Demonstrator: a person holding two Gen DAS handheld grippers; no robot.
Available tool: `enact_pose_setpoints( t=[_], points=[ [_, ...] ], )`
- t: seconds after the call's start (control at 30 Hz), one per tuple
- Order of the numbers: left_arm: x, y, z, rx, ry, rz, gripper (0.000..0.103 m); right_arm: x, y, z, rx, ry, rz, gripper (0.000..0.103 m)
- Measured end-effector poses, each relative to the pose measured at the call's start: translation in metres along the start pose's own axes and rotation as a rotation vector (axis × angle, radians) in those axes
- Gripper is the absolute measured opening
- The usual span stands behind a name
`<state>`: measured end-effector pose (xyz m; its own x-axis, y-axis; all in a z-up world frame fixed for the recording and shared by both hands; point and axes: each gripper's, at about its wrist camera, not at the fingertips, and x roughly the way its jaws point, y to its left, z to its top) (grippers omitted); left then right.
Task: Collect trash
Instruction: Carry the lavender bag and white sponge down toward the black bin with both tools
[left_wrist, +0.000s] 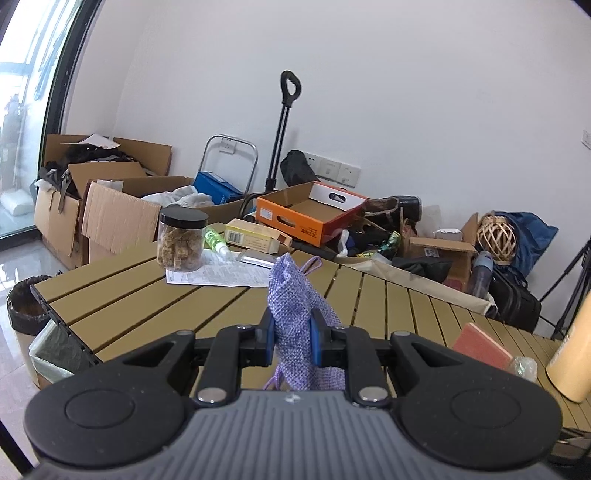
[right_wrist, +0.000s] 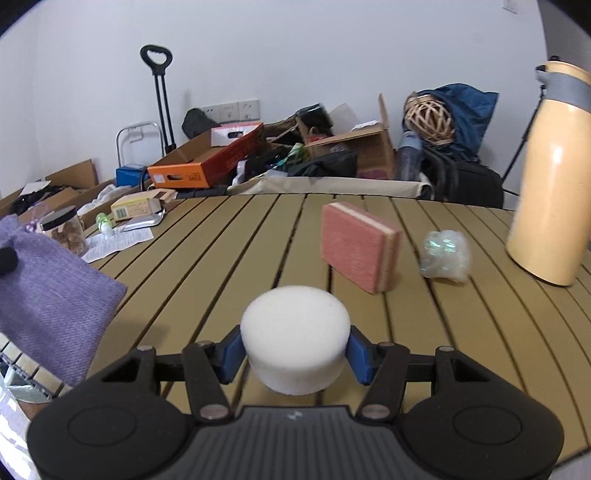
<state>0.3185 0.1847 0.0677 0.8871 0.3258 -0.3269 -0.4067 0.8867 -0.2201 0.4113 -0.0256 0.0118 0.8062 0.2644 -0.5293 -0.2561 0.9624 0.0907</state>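
While the left gripper (left_wrist: 290, 341) sits low in the centre of the left wrist view, its blue pads are clenched on a lilac woven drawstring pouch (left_wrist: 295, 314), which rises above the jaws and hangs below them, its cord trailing at the bottom. Behind it stretches the tan slatted table (left_wrist: 147, 295). Toward the upper left of that tabletop stands a clear plastic jar with a black lid and brown contents (left_wrist: 181, 238), resting on a printed paper sheet (left_wrist: 221, 273); a small green bottle (left_wrist: 216, 242) and a pale yellow carton (left_wrist: 255, 236) lie just behind. At the left edge of the frame, beside the table's corner, are a black-lined bin (left_wrist: 26, 306) and a second bin with a greenish liner (left_wrist: 55, 350).

Low in the centre of the right wrist view, the right gripper (right_wrist: 295, 354) grasps a white round foam puck (right_wrist: 295, 332), its blue pads pressing on both sides. The same pouch (right_wrist: 48, 288) fills the left side of this frame. Beyond the puck, right of centre, a pink sponge block with a tan layer (right_wrist: 358, 247) stands on edge; near it to the right lies a crumpled ball of clear iridescent wrap (right_wrist: 445, 256), and at the right edge stands a tall cream flask with a grey band (right_wrist: 550, 177).
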Motion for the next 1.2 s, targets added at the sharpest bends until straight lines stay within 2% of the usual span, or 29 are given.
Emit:
enact_pose_setpoints(
  t=[0.27, 0.63, 0.93, 1.2],
  points=[
    [-0.022, -0.009, -0.022, 0.021, 0.018, -0.042, 0.019, -0.049, -0.020, -0.023, 0.016, -0.015, 0.007, 0.056],
    [-0.074, -0.020, -0.056, 0.071, 0.002, -0.119, 0.019, -0.102, -0.028, -0.058, -0.038, -0.022, 0.007, 0.056],
    [-0.110, -0.016, -0.084, 0.101, 0.003, -0.174, 0.019, -0.124, -0.036, -0.091, -0.042, 0.015, 0.020, 0.056],
    [-0.124, -0.018, -0.112, 0.169, 0.051, -0.179, 0.019, -0.125, -0.048, -0.127, -0.027, 0.083, 0.022, 0.056]
  ],
)
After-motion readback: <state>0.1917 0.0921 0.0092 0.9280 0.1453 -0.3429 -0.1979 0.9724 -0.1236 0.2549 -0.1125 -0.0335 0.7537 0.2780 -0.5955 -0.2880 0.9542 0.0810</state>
